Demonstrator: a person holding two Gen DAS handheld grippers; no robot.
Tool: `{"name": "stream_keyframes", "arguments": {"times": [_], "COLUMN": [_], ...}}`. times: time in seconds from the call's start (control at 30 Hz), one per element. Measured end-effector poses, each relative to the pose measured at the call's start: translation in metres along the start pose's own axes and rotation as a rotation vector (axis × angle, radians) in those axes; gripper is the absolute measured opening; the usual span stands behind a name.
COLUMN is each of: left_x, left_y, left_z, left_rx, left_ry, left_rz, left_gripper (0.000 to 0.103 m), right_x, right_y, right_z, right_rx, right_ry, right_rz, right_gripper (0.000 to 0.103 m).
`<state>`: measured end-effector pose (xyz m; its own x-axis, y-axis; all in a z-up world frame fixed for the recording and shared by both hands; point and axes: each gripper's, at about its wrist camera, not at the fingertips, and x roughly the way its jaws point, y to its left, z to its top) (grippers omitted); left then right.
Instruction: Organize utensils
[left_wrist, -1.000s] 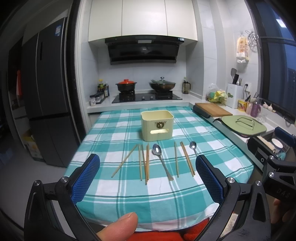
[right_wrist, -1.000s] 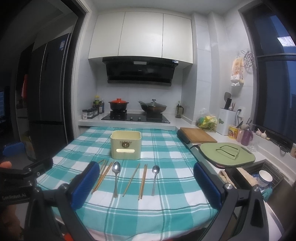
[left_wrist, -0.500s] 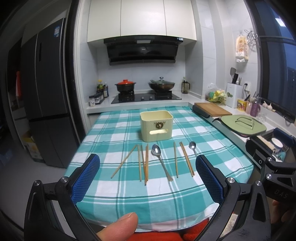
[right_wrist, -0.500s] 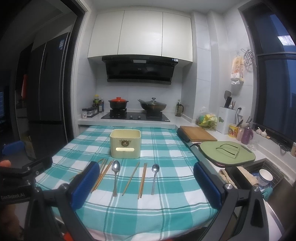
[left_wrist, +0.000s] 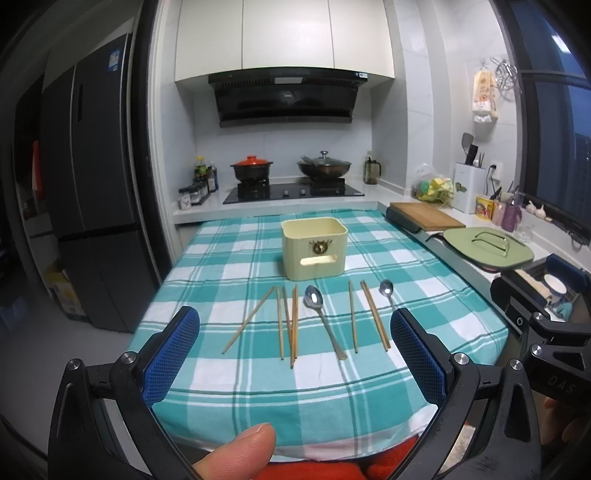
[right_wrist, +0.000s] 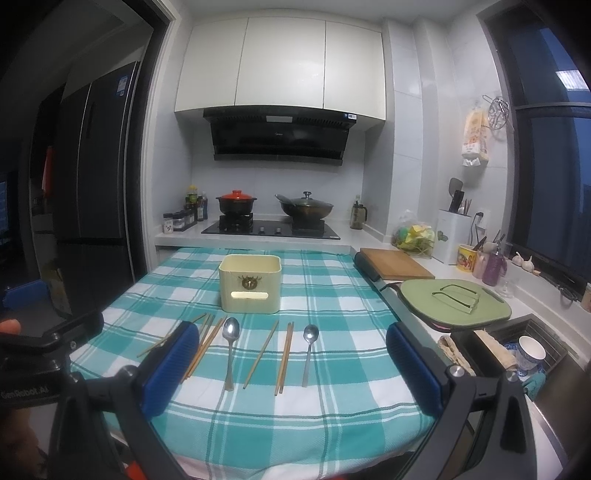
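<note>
A cream utensil box (left_wrist: 314, 247) (right_wrist: 250, 282) stands upright in the middle of a teal checked tablecloth (left_wrist: 424, 288) (right_wrist: 332, 295). In front of it lie several wooden chopsticks (left_wrist: 288, 325) (right_wrist: 284, 356), a large spoon (left_wrist: 321, 314) (right_wrist: 229, 349) and a small spoon (left_wrist: 386, 290) (right_wrist: 308, 349), all in a row. My left gripper (left_wrist: 293, 343) is open over the table's near edge, nothing between its blue pads. My right gripper (right_wrist: 290, 350) is open too, held back from the utensils. A thumb (left_wrist: 236, 454) shows at the bottom of the left wrist view.
A hob with a red-lidded pot (left_wrist: 252, 170) and a wok (left_wrist: 324, 167) stands behind the table. A wooden board (right_wrist: 395, 263), a green lidded pan (right_wrist: 456, 302) and a sink with a cup (right_wrist: 532, 350) line the right counter. A dark fridge (left_wrist: 92, 184) stands left.
Both views have shifted only slightly; the utensils and box lie where they were, and both grippers stay open.
</note>
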<state>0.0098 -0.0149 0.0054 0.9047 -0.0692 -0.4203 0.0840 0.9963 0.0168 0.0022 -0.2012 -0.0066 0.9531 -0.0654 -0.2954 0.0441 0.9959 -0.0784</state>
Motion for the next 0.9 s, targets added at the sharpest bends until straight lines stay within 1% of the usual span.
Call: {"name": "stream_keyframes", "arguments": {"times": [0.5, 0.67, 0.83, 0.9], "left_x": [0.011, 0.022, 0.032, 0.036], "left_y": [0.006, 0.011, 0.017, 0.02], "left_z": [0.0, -0.001, -0.004, -0.005], "left_rx": [-0.005, -0.03, -0.031, -0.04], "left_ry": [0.01, 0.047, 0.066, 0.079], "left_rz": [0.023, 0.045, 0.077, 0.077], "left_gripper": [0.103, 0.103, 0.103, 0.103], "right_x": [0.012, 0.017, 0.024, 0.029], "right_y": [0.003, 0.005, 0.002, 0.001], "right_z": [-0.001, -0.001, -0.001, -0.001], "right_rx": [-0.018, -0.033, -0.024, -0.019], "right_ry": [0.019, 0.02, 0.022, 0.032], "right_rz": [-0.006, -0.007, -0.022, -0.026], "right_gripper": [0.103, 0.103, 0.103, 0.103]}}
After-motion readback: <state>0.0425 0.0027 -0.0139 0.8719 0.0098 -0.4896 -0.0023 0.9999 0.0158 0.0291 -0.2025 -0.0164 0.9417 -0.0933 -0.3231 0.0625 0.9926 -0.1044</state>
